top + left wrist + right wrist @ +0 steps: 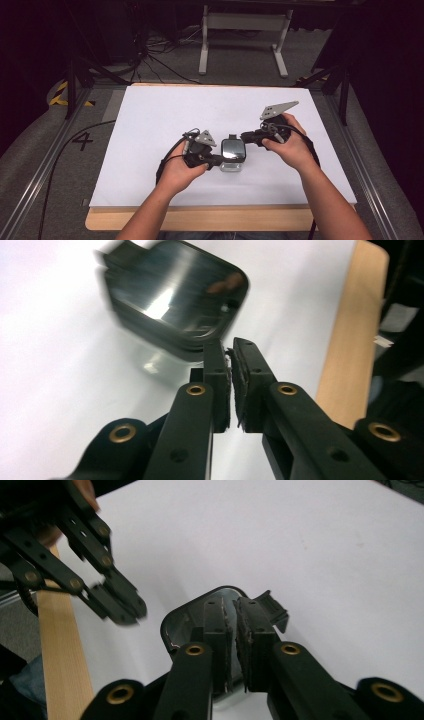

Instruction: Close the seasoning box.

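A small square box with a glossy black lid (pixel 233 149) sits on the white table top (pixel 165 110), a little in front of its middle. My left gripper (pixel 219 160) reaches in from the box's left, tips at its near left corner. In the left gripper view the box (pixel 175 300) is just beyond my left gripper (pixel 229 346); a narrow gap separates the jaws, with nothing in it. My right gripper (pixel 247 136) comes from the right at the box's far right corner. Over the box (pixel 182 622), my right gripper (pixel 229 602) is likewise slightly apart and empty. The left gripper (pixel 122 611) hangs close by.
The white sheet lies on a wooden board whose edge (pixel 200 217) runs along the near side. Metal rails (pixel 45 170) flank the table. A white stand (pixel 245 25) and cables (pixel 160 55) are on the floor behind.
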A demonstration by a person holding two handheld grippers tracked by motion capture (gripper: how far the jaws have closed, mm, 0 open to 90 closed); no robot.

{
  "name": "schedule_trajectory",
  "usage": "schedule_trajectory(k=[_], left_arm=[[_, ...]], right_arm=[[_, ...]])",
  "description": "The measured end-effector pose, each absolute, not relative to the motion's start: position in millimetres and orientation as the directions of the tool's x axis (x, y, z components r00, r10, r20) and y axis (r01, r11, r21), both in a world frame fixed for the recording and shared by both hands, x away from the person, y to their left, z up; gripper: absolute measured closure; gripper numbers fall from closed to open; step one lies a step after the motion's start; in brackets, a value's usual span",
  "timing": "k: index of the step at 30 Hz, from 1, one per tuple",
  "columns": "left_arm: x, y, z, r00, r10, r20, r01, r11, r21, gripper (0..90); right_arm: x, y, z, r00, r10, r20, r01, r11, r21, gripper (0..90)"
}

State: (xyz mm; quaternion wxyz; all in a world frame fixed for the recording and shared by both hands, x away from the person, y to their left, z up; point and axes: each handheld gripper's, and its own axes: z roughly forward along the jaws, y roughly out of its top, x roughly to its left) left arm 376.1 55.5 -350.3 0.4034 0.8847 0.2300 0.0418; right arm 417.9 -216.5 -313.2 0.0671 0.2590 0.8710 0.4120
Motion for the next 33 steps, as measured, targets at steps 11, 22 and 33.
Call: schedule_trajectory(k=[11,22,33], left_arm=[[390.9,125.7,-335.9,0.805,0.569,-0.164,0.45,-0.408,0.794,78.5],[411.4,174.9,-354.1,0.679,0.701,-0.22,0.532,-0.262,0.805,76.0],[429.9,203.7,-388.1,0.572,0.781,-0.25,0.547,-0.135,0.826,69.0]], right_arm=[[417.7,-282.3,-310.4,-0.765,0.632,0.123,0.461,0.405,0.789,72.0],[414.5,-342.6,-334.9,-0.631,0.759,0.16,0.527,0.268,0.806,68.2],[430.7,-369.4,-378.5,-0.522,0.847,0.102,0.602,0.281,0.748,55.7]])
